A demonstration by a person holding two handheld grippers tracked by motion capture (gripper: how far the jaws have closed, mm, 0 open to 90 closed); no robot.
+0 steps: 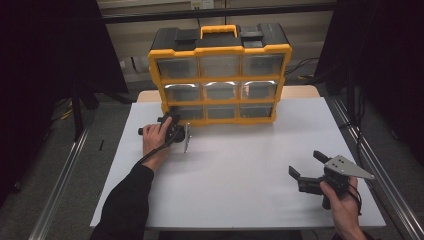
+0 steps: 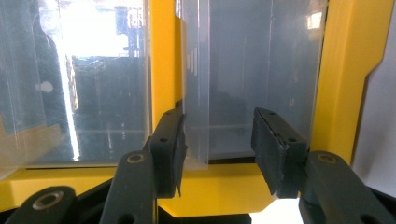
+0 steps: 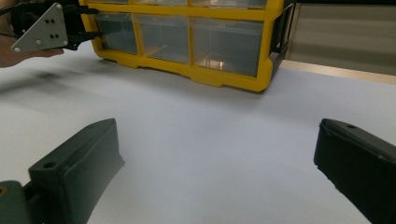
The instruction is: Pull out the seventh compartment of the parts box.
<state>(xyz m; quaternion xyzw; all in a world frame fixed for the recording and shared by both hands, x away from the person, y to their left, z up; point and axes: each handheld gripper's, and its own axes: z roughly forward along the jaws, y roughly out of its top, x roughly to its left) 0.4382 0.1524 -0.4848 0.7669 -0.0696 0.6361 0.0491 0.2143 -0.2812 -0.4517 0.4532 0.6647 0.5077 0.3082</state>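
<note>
Both fingers (image 2: 169, 149) half-open around clear drawer (image 2: 252, 88) handle; not pressing.

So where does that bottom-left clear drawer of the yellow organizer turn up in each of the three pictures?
High view: the bottom-left drawer sits at the cabinet's lower left, just past the left gripper.
Left gripper view: close up between the jaws, its clear front in the middle and right.
Right gripper view: top left, beside the left gripper.
Shared landmark: the yellow organizer frame.
</note>
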